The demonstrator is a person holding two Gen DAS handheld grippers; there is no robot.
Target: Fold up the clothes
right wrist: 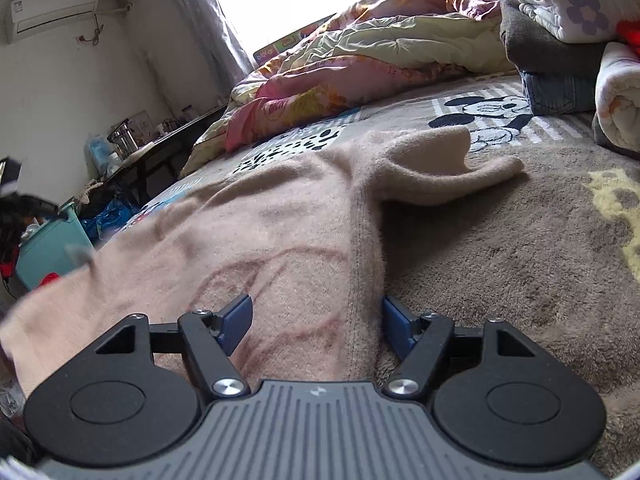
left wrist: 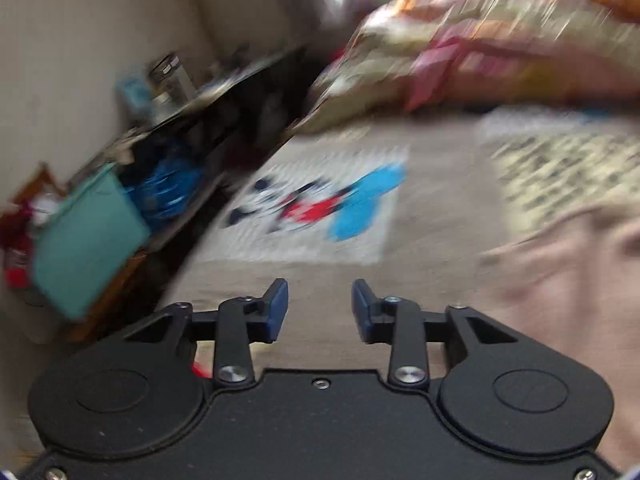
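A pale pink fuzzy sweater lies spread on the brown bed blanket, one sleeve flopped to the right. My right gripper hovers low over its near part, jaws wide; a raised ridge of the sweater runs between the blue pads, which do not squeeze it. The left wrist view is blurred. There my left gripper is open with nothing between its fingers, above bare blanket, and the sweater shows at the right edge.
A crumpled pink and cream quilt fills the far end of the bed. Folded clothes and a rolled blanket stand at the far right. Off the bed's left side are a teal box and a dark cluttered desk.
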